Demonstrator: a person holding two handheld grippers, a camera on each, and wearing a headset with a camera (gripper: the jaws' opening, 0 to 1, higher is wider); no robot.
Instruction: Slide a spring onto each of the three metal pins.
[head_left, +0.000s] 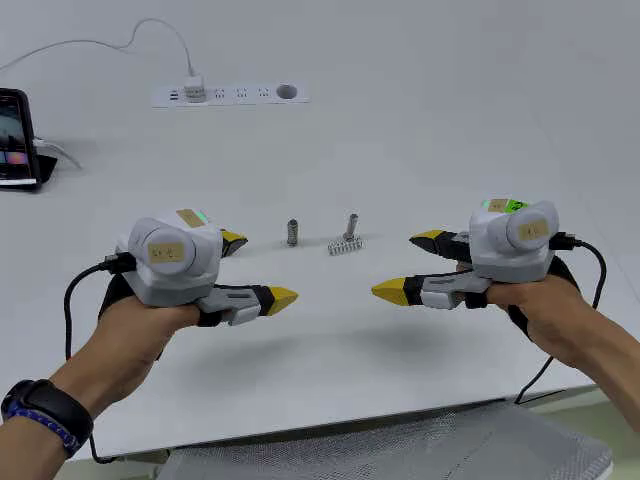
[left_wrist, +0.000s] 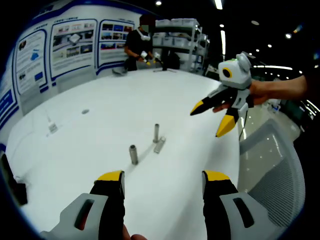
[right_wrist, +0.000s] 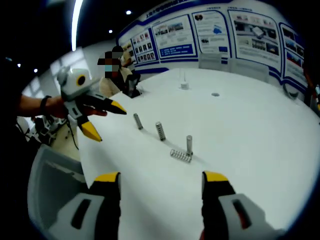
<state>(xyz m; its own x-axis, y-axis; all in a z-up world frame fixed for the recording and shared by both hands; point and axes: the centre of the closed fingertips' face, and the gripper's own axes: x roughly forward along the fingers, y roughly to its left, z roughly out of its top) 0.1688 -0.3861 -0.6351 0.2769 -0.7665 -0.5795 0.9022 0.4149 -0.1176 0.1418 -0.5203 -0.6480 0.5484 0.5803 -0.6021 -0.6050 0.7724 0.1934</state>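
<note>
On the white table (head_left: 450, 120): a bare pin (head_left: 351, 226) is standing straight up near the middle.
Spring: a loose spring (head_left: 345, 246) is lying flat on the table, right at the foot of the bare pin.
Next pin: a middle pin (head_left: 292, 232) is standing near the bare pin and is wearing a spring.
Far pin: in the right gripper view a last pin (right_wrist: 137, 121) is also wearing a spring and is standing closest to the left gripper (head_left: 262, 268).
Left side: a hand is holding the left gripper just above the table, and its jaws are gaping wide with nothing in them.
Right side: the right gripper (head_left: 405, 265) is pointing at the left one, and its jaws are gaping wide too, gripping nothing.
Back of the table: a power strip (head_left: 230, 94) is lying there with a white plug (head_left: 193, 86) in it, and a phone (head_left: 15, 135) is standing propped up at the left edge.
Near edge: a grey mesh chair (head_left: 400, 450) is sitting by the table.
Room: poster boards (right_wrist: 250, 30) with blue edges are hanging on the wall, ceiling lights (left_wrist: 218, 4) are shining, and a person (left_wrist: 137, 45) is standing at the far end of the table.
</note>
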